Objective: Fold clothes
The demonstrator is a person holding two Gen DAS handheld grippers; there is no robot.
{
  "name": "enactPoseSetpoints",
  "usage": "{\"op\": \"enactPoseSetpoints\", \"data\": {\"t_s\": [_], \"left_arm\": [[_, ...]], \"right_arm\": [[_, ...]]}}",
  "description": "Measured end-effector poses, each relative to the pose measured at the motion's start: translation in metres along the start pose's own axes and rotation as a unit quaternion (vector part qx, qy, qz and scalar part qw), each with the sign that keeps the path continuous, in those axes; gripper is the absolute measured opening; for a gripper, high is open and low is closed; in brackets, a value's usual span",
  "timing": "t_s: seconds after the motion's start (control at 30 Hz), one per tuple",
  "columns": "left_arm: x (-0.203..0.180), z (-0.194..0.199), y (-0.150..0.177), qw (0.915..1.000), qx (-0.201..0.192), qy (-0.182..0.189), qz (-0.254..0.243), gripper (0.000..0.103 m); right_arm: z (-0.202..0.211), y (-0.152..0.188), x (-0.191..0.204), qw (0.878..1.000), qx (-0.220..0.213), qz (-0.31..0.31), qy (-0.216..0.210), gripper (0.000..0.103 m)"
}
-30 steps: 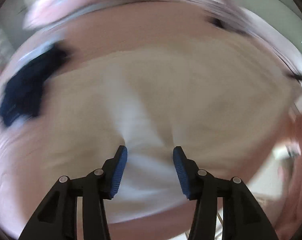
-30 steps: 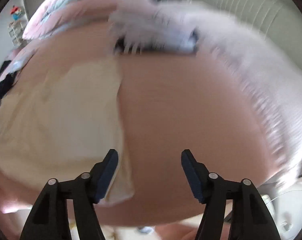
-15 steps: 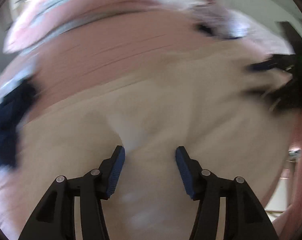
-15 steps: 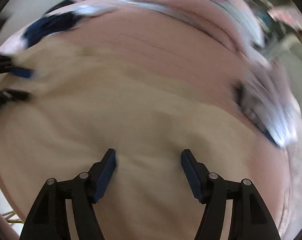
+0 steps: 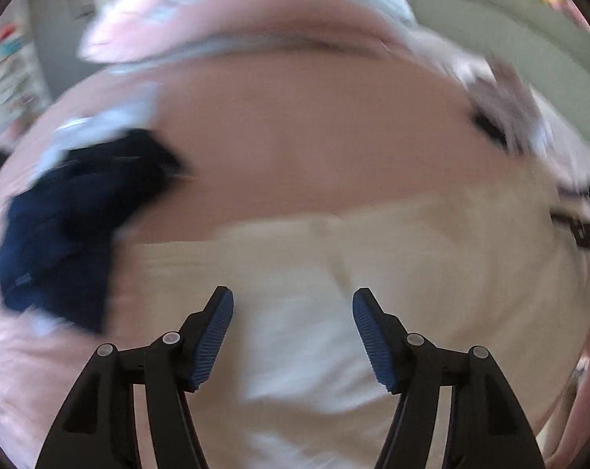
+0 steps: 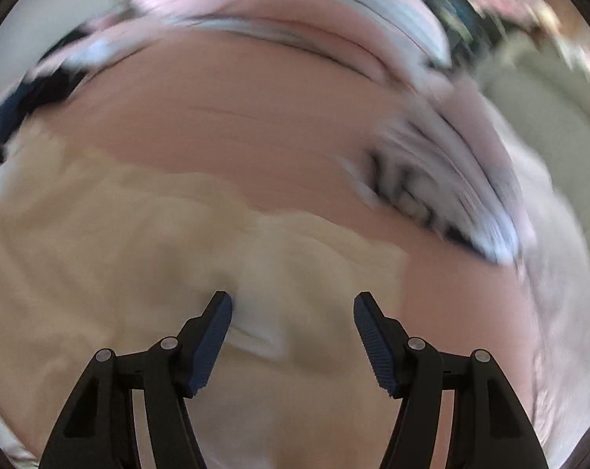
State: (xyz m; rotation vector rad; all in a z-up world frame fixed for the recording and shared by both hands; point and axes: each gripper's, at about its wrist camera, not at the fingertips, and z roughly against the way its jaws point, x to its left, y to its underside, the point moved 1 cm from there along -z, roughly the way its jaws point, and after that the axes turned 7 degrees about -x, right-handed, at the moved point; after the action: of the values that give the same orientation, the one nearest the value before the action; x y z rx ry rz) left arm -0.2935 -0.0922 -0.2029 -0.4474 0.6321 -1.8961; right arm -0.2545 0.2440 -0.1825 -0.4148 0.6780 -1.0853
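Both tongs — left (image 5: 293, 314), right (image 6: 293, 314) — gape over the cream garment (image 6: 119, 242).

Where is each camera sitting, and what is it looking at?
Left wrist: rides on the left gripper, looking along its open blue fingers at the cream garment on the pink bedsheet, dark blue clothing to the left.
Right wrist: rides on the right gripper, open fingers over the same cream garment.
Both show the cream garment and pink bedsheet; both are blurred.

Left tongs (image 5: 293, 334) and right tongs (image 6: 293, 334) — both agape, empty
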Motion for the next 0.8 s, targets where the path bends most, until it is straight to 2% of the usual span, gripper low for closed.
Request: {"op": "enactPoseSetpoints", "data": {"t_s": [0.07, 0.1, 0.17, 0.2, 0.23, 0.3, 0.33, 0.37, 0.4, 0.43, 0.5, 0.53, 0.63, 0.7, 0.73, 0.8], "left_arm": [[-0.008, -0.013, 0.001, 0.9997, 0.008, -0.006, -0.024, 0.064], [-0.004, -0.012, 0.002, 0.9998, 0.005, 0.003, -0.021, 0.065], [0.024, -0.009, 0.005, 0.9996, 0.017, 0.019, 0.012, 0.077], [0.038, -0.007, 0.008, 0.9992, 0.024, 0.018, 0.028, 0.087], [0.052, -0.006, 0.012, 0.9988, 0.031, 0.012, 0.035, 0.089], [0.078, -0.009, 0.016, 0.9972, 0.054, -0.013, 0.05, 0.092], [0.09, -0.012, 0.017, 0.9952, 0.068, -0.048, 0.053, 0.091], [0.101, -0.011, 0.016, 0.9929, 0.071, -0.067, 0.068, 0.091], [0.111, -0.008, 0.014, 0.9906, 0.07, -0.073, 0.092, 0.088], [0.12, -0.006, 0.012, 0.9878, 0.068, -0.08, 0.115, 0.087], [0.108, 0.005, 0.002, 0.9896, 0.033, -0.046, 0.132, 0.087], [0.092, 0.009, -0.004, 0.9921, 0.011, -0.021, 0.123, 0.087], [0.028, 0.005, -0.021, 0.9933, -0.026, 0.069, 0.089, 0.087], [-0.006, -0.015, -0.026, 0.9869, -0.013, 0.134, 0.089, 0.087], [-0.019, -0.027, -0.026, 0.9862, 0.001, 0.143, 0.082, 0.087], [-0.036, -0.05, -0.024, 0.9888, 0.025, 0.134, 0.06, 0.086]], "right_arm": [[-0.01, -0.003, 0.021, 0.999, -0.012, 0.04, 0.033, 0.065], [-0.013, -0.001, 0.01, 0.999, -0.008, 0.021, 0.026, 0.065], [-0.018, 0.003, -0.014, 1.0, 0.003, -0.023, 0.009, 0.073], [-0.021, 0.005, -0.026, 0.999, 0.008, -0.045, 0.001, 0.078], [-0.024, 0.007, -0.038, 0.998, 0.014, -0.067, -0.008, 0.085], [-0.029, 0.011, -0.063, 0.993, 0.024, -0.111, -0.025, 0.088], [-0.032, 0.013, -0.075, 0.99, 0.029, -0.133, -0.033, 0.087], [-0.034, 0.021, -0.097, 0.984, 0.039, -0.176, -0.003, 0.086], [-0.037, 0.029, -0.119, 0.974, 0.05, -0.22, 0.03, 0.08], [-0.04, 0.041, -0.141, 0.96, 0.056, -0.272, 0.032, 0.077], [-0.038, 0.057, -0.173, 0.929, 0.056, -0.365, 0.019, 0.074], [-0.033, 0.055, -0.177, 0.927, 0.044, -0.371, 0.015, 0.074], [-0.013, 0.026, -0.153, 0.957, -0.014, -0.291, 0.011, 0.074], [-0.006, 0.014, -0.121, 0.967, -0.025, -0.251, -0.041, 0.074], [-0.002, 0.008, -0.105, 0.97, -0.031, -0.231, -0.068, 0.074], [-0.013, 0.009, -0.087, 0.977, -0.009, -0.197, -0.076, 0.074]]}}
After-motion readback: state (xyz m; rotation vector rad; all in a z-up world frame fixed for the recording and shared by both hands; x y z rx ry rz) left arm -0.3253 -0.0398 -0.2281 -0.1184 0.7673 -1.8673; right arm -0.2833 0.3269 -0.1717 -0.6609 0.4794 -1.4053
